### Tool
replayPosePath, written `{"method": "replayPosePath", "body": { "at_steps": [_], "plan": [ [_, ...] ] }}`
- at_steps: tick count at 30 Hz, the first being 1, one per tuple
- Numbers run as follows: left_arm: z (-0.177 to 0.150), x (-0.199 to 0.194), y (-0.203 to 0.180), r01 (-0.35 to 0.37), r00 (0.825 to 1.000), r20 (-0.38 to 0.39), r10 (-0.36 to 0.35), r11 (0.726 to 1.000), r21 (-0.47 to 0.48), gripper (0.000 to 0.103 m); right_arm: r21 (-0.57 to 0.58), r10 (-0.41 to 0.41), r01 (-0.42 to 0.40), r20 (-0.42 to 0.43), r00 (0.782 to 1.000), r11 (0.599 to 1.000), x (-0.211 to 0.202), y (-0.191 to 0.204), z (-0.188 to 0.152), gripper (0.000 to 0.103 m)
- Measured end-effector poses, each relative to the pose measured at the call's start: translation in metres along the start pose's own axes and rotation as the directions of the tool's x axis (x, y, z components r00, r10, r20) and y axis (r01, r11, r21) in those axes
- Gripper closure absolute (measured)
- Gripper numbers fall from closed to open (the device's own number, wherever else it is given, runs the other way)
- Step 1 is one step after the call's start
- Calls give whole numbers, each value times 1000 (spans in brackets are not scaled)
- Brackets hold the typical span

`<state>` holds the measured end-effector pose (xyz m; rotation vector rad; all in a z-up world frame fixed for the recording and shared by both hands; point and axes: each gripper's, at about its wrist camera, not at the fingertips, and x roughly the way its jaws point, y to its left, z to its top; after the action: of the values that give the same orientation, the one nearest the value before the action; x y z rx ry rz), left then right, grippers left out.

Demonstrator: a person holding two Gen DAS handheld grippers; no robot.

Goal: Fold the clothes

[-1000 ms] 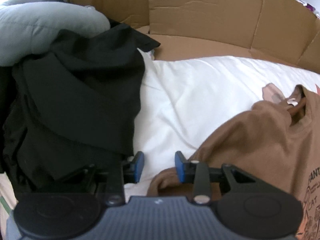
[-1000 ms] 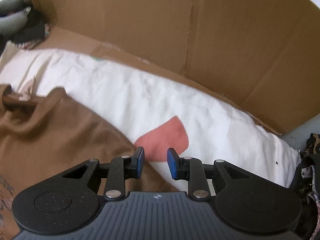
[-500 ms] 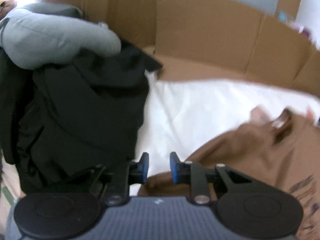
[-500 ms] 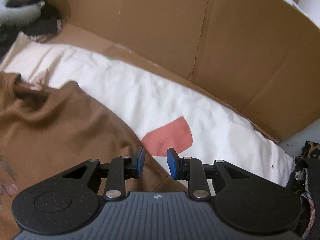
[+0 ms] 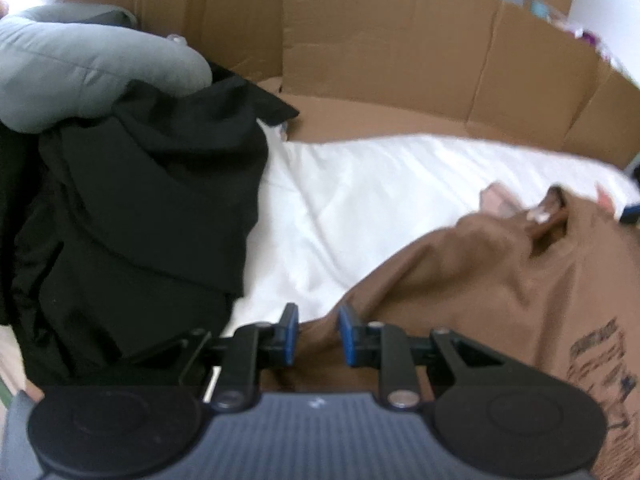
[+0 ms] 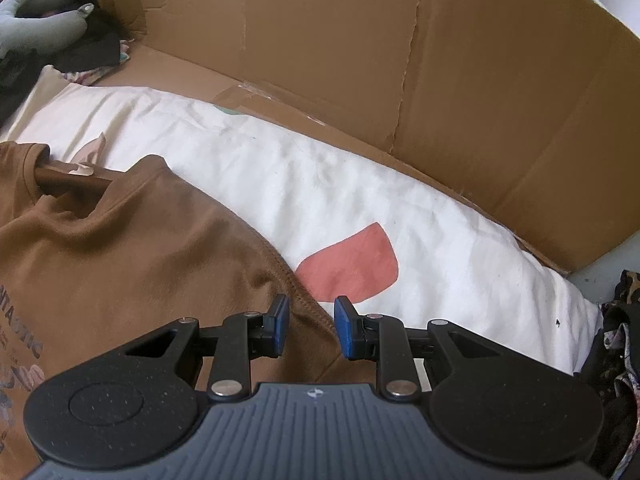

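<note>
A brown printed T-shirt (image 5: 480, 280) lies on a white sheet (image 5: 360, 184), collar toward the cardboard wall. It also shows in the right wrist view (image 6: 140, 248). My left gripper (image 5: 318, 332) stands part open with the shirt's left sleeve edge between its blue pads. My right gripper (image 6: 308, 326) stands part open with the shirt's right sleeve hem between its pads. Neither pair of pads presses the cloth that I can see.
A pile of black clothes (image 5: 140, 220) and a grey cushion (image 5: 80, 68) lie to the left. A cardboard wall (image 6: 400, 60) runs along the far side of the sheet. A pink patch (image 6: 352, 268) marks the sheet. Leopard-print cloth (image 6: 620, 320) lies at the right.
My left gripper's jaws narrowed, and it shifted right onto the sleeve edge. My right gripper moved slightly over the right sleeve hem, its gap much the same.
</note>
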<state>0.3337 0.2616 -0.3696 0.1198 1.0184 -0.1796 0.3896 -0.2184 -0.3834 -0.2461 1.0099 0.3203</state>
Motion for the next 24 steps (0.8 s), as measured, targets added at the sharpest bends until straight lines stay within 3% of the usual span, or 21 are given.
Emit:
{"method": "replayPosePath", "body": {
  "at_steps": [8,11,17,22,24],
  "plan": [
    [-2,20,-9,-73,997,-31,76,993,89,73,-11,-10,9,-51,999,1000,19,0,-1,71],
    [-2,20,-8,-65,997,-41,68,995,79,73,-38,-8,6,-65,998,999,21,2,-3,71],
    [-2,25,-17,-68,993,-84,86,980,188,71,-92,9,-18,-91,996,996,23,6,-2,70],
    [-2,22,-22,-90,991,-71,112,962,259,80,-149,6,-20,-97,995,989,23,10,0,70],
    [-3,18,-25,-107,991,-49,126,951,292,89,-171,7,-23,-90,996,985,22,11,-1,70]
  ]
}}
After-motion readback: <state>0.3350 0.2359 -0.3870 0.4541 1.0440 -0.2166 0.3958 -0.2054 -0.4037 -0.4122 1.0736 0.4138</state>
